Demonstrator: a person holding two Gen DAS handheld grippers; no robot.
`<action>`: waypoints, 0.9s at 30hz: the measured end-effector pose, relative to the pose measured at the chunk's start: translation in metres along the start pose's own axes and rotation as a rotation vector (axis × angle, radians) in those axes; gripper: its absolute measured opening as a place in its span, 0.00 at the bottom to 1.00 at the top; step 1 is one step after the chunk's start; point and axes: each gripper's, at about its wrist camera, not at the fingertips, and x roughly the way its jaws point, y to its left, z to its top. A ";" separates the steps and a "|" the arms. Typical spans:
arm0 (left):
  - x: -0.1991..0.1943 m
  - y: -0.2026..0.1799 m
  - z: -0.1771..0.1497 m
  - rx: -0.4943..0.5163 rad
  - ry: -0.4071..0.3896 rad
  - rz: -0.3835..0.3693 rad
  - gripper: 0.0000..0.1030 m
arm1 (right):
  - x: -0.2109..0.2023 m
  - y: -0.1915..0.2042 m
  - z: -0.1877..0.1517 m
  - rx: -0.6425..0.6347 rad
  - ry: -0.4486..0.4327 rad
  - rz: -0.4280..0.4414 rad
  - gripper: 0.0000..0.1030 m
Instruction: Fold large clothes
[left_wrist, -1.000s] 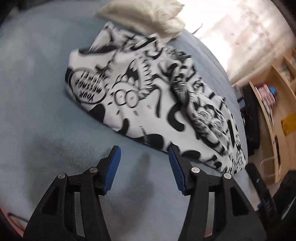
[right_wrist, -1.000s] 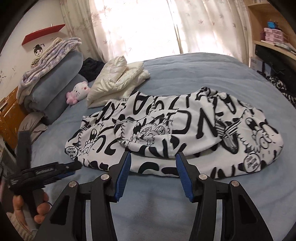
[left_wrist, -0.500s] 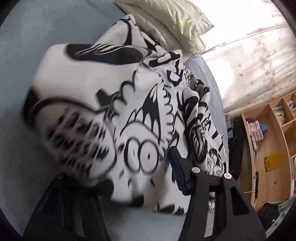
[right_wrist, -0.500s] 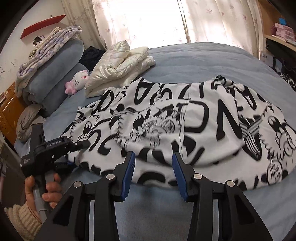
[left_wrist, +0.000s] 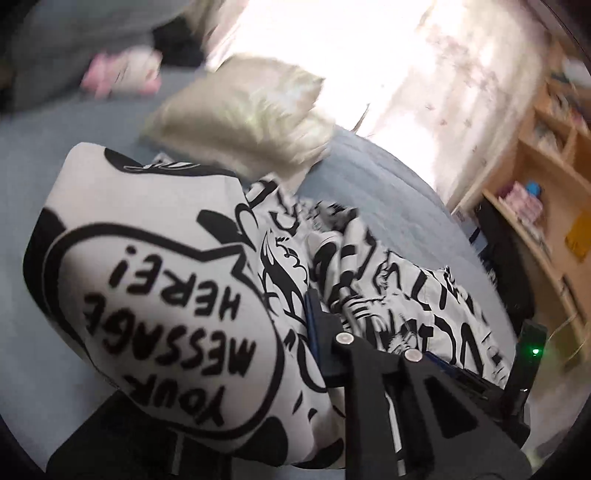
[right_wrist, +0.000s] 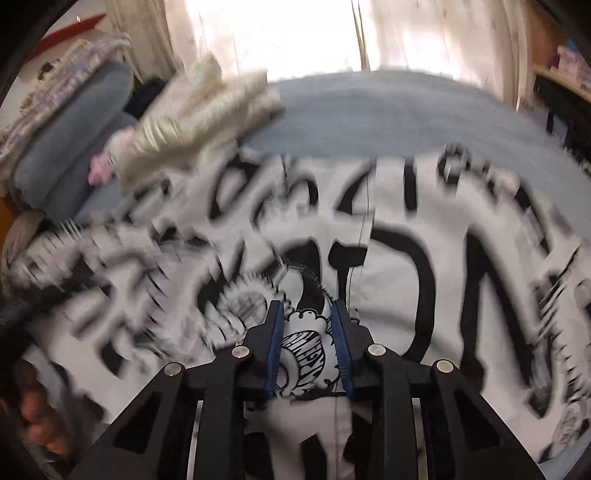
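White cotton printed all over with black cartoon lettering, the large garment (left_wrist: 369, 295) lies spread across the blue-grey bed (left_wrist: 388, 192), and one end of it is now off the bedding in my grip. A second ago my left hand-held gripper (left_wrist: 314, 332) hovered with its jaws apart over bare bedding, short of the cloth; now its jaws are closing on the corner that carries the "YOUR MESSAGE HERE!" speech bubble (left_wrist: 166, 325), and that corner drapes up and over the near finger, hiding it. Only the blue pad of the far finger shows, pressed against the fabric, so I judge the corner caught. My right hand-held gripper (right_wrist: 308, 343) was also above the near hem with its jaws wide; it has since dropped onto the cloth, and its jaws are closing with a ridge of printed fabric bunched between the blue pads. The picture is blurred, but the pads look to be touching that ridge on both sides. Beyond the garment the cream padded jacket (left_wrist: 240, 114) sits folded near the curtains, just touching the far edge of the print, and a pink and white plush toy (right_wrist: 99, 170) lies beside the grey pillows. With both grips landing on the near edge, I take it the first fold is about to start: carrying this edge across the body of the garment.
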 end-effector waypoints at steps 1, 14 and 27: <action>-0.004 -0.015 0.001 0.054 -0.028 0.005 0.12 | 0.002 -0.001 -0.002 -0.002 -0.015 0.005 0.27; -0.018 -0.179 -0.006 0.457 -0.100 -0.079 0.12 | 0.001 -0.026 -0.002 0.109 0.028 0.215 0.27; 0.056 -0.327 -0.080 0.694 -0.028 -0.161 0.11 | -0.150 -0.210 -0.044 0.401 -0.273 -0.097 0.27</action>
